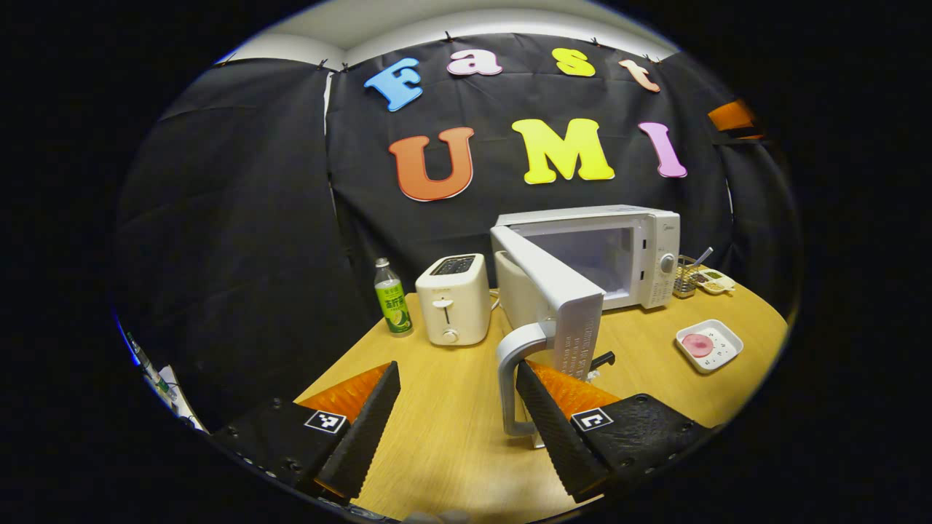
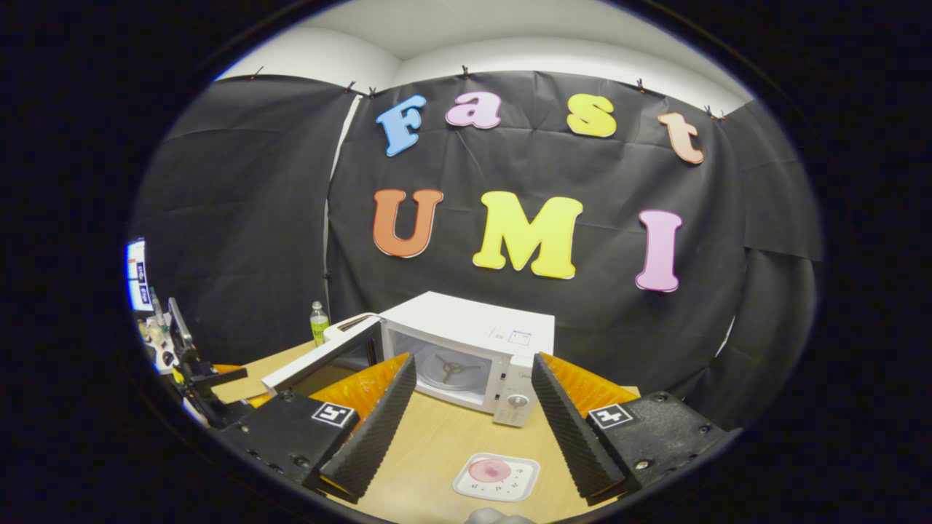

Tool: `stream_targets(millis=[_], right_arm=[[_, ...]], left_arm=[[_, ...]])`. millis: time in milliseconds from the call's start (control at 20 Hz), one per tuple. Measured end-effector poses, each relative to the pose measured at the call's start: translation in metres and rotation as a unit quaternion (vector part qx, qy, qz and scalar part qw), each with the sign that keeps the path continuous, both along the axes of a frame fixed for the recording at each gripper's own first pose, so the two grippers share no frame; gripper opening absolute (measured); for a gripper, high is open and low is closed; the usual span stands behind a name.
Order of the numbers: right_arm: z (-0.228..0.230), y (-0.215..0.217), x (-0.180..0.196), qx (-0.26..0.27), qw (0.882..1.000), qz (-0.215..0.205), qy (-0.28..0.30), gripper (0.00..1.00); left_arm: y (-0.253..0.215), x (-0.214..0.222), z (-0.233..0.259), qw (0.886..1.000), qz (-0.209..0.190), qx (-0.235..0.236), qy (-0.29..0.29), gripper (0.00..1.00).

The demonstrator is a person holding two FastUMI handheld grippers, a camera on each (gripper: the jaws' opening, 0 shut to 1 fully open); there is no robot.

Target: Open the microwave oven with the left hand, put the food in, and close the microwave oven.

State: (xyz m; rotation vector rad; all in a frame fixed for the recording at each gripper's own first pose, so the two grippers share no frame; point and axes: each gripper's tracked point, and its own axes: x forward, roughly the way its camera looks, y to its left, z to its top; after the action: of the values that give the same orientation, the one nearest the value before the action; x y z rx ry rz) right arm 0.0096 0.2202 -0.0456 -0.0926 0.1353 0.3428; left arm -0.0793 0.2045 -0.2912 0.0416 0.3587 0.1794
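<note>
The white microwave stands at the back of the wooden table, its door swung wide open toward me. The door's grey handle sits between my left gripper's fingers, close against the right finger; the gripper is open and not clamped on it. The food, a pink round piece on a white square plate, lies on the table right of the door. In the right gripper view, my right gripper is open and hangs just above and before that plate, facing the microwave's open cavity.
A white toaster and a green-labelled bottle stand left of the microwave. A wire basket with utensils and a small dish sit to its right. The table edge curves near the plate.
</note>
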Motion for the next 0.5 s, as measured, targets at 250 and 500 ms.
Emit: stream_targets(millis=[250, 500], right_arm=[[-0.049, -0.006, 0.015, 0.005, 0.999, -0.014, 0.049, 0.96], [-0.102, -0.034, 0.03, 0.012, 0.992, -0.041, 0.117, 0.96]], left_arm=[[0.055, 0.002, -0.002, 0.999, 0.039, 0.028, -0.004, 0.96], [0.073, 0.001, -0.005, 0.998, 0.052, 0.035, 0.003, 0.93]])
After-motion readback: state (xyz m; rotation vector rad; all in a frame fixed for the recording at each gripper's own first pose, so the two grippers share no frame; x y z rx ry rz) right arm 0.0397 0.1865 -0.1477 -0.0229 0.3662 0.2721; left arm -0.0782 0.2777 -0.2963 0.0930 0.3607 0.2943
